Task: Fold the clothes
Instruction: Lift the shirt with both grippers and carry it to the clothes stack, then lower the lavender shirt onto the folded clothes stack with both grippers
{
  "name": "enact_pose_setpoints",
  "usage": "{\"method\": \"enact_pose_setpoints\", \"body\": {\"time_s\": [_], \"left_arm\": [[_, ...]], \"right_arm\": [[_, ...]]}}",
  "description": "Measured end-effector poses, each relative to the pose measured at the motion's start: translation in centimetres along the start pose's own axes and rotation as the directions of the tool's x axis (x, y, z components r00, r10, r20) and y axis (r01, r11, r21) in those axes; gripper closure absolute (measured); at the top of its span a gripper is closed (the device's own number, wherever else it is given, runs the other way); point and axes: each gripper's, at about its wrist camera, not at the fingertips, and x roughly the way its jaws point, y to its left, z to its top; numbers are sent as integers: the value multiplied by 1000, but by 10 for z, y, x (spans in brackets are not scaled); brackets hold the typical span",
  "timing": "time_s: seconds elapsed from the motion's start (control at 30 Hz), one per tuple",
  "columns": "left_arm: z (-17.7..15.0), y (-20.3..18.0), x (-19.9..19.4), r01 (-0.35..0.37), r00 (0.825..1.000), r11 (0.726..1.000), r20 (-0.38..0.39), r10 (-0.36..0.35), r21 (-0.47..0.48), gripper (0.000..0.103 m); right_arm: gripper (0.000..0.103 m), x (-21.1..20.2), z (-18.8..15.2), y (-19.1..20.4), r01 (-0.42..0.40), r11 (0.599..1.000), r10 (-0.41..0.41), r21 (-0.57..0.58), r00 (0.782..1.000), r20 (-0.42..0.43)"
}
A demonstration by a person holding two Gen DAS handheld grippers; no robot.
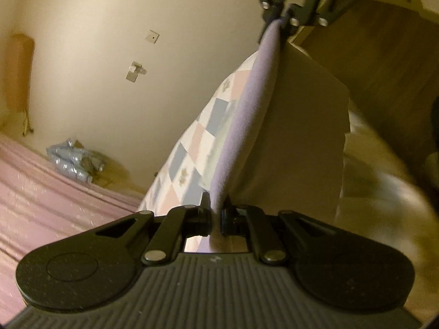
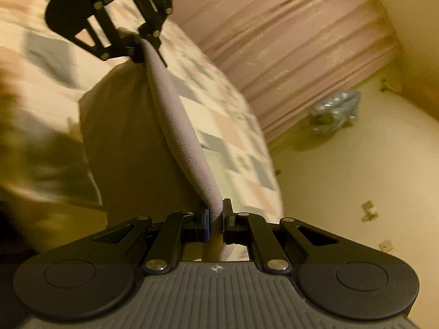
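A pale lilac-grey garment (image 1: 247, 126) is stretched taut in the air between my two grippers, its lower part hanging down as a flat panel (image 1: 301, 142). My left gripper (image 1: 216, 213) is shut on one end of its top edge. At the top of the left wrist view, the right gripper (image 1: 284, 19) pinches the other end. In the right wrist view, my right gripper (image 2: 216, 216) is shut on the garment (image 2: 178, 126), and the left gripper (image 2: 140, 44) holds the far end at upper left. Both views are motion-blurred.
Below the garment lies a bed with a patchwork quilt (image 1: 197, 148) (image 2: 225, 115). A pink striped cover (image 1: 41, 192) (image 2: 288, 41) lies beside it. A crumpled silvery-blue bundle (image 1: 74, 161) (image 2: 334, 109) sits on the floor by the cream wall. Wooden furniture (image 1: 384, 68) stands at the right.
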Motion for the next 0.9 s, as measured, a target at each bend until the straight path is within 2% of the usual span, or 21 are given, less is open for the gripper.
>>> {"method": "enact_pose_setpoints", "body": {"time_s": [0.1,0.2,0.27,0.33,0.4,0.47,0.53,0.6,0.7,0.77,0.9], "left_arm": [[16,38,56,-83,996,997,36,83,2,97],[37,75,104,-218,972,976,90,216,11,97],[41,80,140,-265,959,964,105,262,18,98],[35,62,175,-208,975,978,78,207,5,98],[21,30,217,-110,994,994,23,110,6,97],[4,-10,249,-20,999,999,-34,21,36,97],[-8,-37,262,32,998,997,-49,-28,68,96],[-13,-46,264,5,999,997,-34,-2,76,96],[-20,-39,259,-10,1000,997,-21,11,70,92],[-25,-48,246,-24,1000,996,-17,26,86,88],[-34,-44,237,-43,999,994,-9,44,96,88]], "right_arm": [[98,40,1,-48,163,987,-163,-8,986,34],[97,73,-3,-85,318,948,-316,-16,946,79],[96,98,-14,-88,349,937,-347,-11,934,85],[96,131,-36,-74,280,960,-280,4,960,28],[97,164,-61,-47,181,984,-180,-1,983,-39],[97,188,-84,-17,76,997,-77,-19,992,-104],[97,191,-96,0,38,999,-41,-27,992,-117],[96,185,-103,6,35,998,-40,-45,993,-107],[91,174,-105,3,41,998,-47,-53,993,-110],[82,166,-106,3,48,996,-56,-73,992,-112],[81,164,-108,12,40,993,-52,-109,992,-116]]}}
